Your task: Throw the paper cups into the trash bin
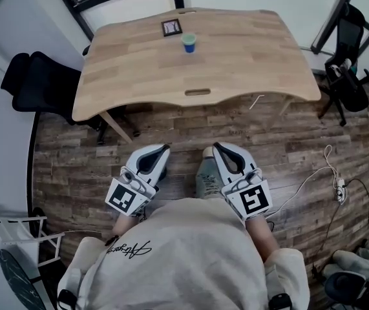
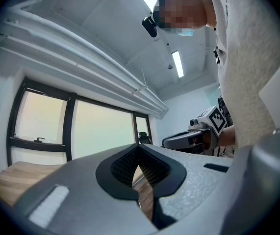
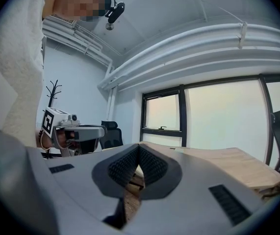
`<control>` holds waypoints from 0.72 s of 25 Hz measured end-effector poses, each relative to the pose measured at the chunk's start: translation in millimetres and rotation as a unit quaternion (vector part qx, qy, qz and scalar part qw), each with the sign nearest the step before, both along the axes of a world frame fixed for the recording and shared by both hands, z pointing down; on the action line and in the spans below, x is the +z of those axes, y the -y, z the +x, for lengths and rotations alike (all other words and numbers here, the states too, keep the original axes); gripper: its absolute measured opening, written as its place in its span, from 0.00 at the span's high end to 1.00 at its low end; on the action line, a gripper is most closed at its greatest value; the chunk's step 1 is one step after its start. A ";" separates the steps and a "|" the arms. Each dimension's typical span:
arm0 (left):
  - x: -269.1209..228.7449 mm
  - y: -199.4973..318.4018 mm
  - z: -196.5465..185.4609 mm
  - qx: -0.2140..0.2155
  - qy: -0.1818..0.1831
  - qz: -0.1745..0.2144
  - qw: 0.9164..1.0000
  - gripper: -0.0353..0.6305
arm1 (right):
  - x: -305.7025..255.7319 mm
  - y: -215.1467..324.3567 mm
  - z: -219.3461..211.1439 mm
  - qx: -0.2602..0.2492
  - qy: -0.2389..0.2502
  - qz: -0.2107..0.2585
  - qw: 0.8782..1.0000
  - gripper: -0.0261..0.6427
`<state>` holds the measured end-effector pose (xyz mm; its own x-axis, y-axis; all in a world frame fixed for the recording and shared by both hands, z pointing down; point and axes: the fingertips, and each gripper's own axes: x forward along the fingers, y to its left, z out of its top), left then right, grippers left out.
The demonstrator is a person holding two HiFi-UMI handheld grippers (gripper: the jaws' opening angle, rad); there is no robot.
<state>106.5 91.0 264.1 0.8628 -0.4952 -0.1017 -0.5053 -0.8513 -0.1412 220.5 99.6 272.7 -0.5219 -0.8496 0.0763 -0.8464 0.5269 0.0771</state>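
Paper cup [image 1: 189, 42] stands upright on the table [image 1: 249, 63], far side, 12 o'clock from the person. Left gripper [image 1: 153, 157] and right gripper [image 1: 225, 155] have jaws closed on nothing, low near the body. No bin in view. Task looks unstarted: grab and throw both remain.

Wooden worktop [image 1: 249, 63] bearing a square marker card [image 1: 171, 28]. Black office chair [image 1: 42, 84] at its left. White power strip [image 1: 340, 190] on plank floor [image 1: 68, 166].
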 end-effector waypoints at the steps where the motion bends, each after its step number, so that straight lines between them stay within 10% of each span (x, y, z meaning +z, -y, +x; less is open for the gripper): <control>1: 0.3 4.9 0.9 -0.001 0.002 0.000 1.000 0.94 | -0.6 5.0 0.0 -0.004 0.004 0.004 1.000 0.94; 18: 0.4 143.1 27.0 -0.026 0.001 -0.009 1.000 0.94 | -5.4 150.3 25.5 -0.030 0.001 0.011 0.999 0.94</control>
